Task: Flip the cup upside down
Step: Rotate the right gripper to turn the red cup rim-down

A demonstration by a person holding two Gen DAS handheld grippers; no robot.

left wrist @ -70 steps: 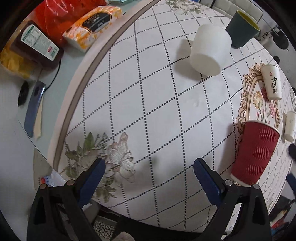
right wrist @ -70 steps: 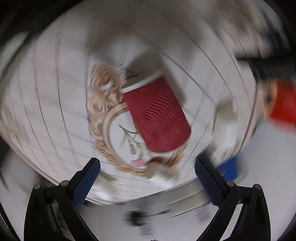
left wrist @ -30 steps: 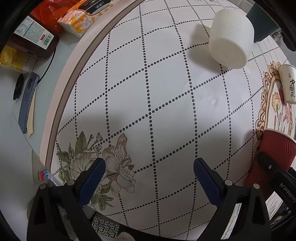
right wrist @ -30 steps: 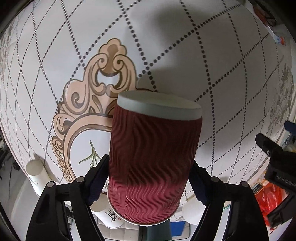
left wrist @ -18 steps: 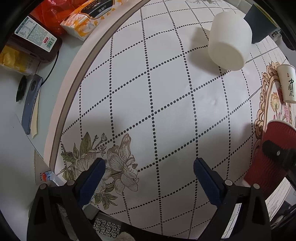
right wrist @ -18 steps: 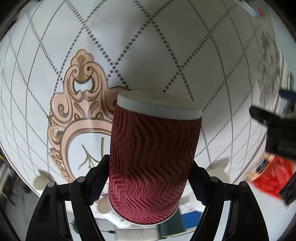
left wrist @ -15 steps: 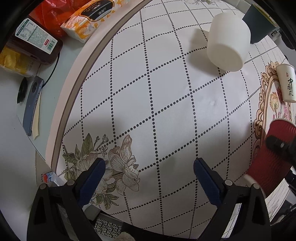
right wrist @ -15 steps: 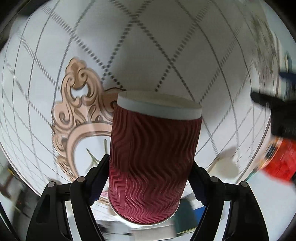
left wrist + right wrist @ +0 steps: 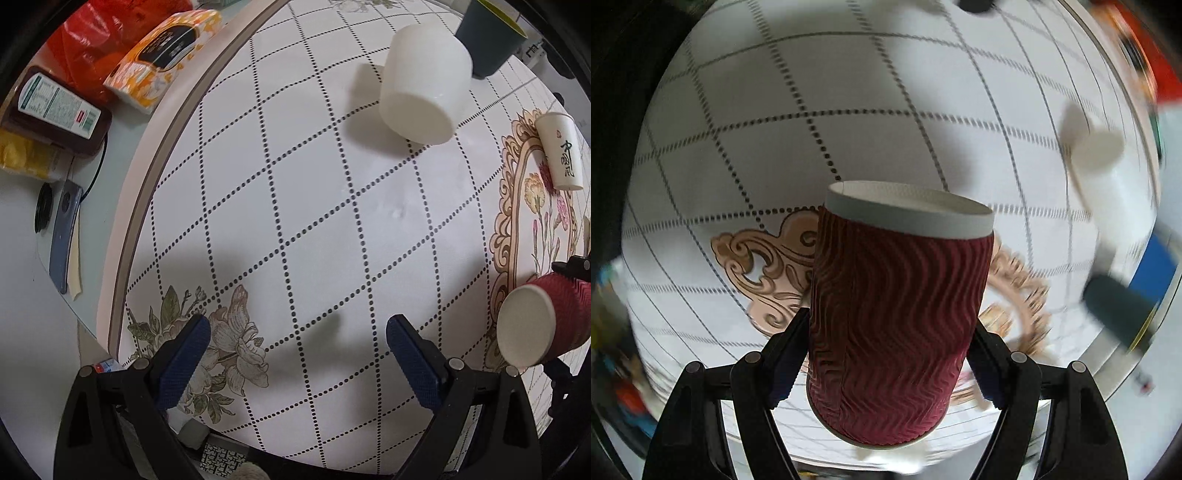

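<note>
My right gripper (image 9: pixel 886 354) is shut on a dark red ribbed paper cup (image 9: pixel 894 314), clamped on its sides and held off the table. The cup's white base end points away from the camera. In the left wrist view the same cup (image 9: pixel 554 317) is tilted at the far right, its white bottom facing the camera, with the right gripper's black frame behind it. My left gripper (image 9: pixel 298 354) is open and empty above the flower print near the table's front edge.
A white mug (image 9: pixel 424 88) lies on its side at the back, a dark green cup (image 9: pixel 487 37) behind it. A small printed paper cup (image 9: pixel 559 155) lies on the ornate pattern. Tissue pack (image 9: pixel 162 77), bottle (image 9: pixel 55 107) and phone (image 9: pixel 62 240) sit left of the tablecloth (image 9: pixel 295 203).
My right gripper closed on the red cup, lifted it off the table and is rotating it; the view swings. The left gripper stayed open and nearly still.
</note>
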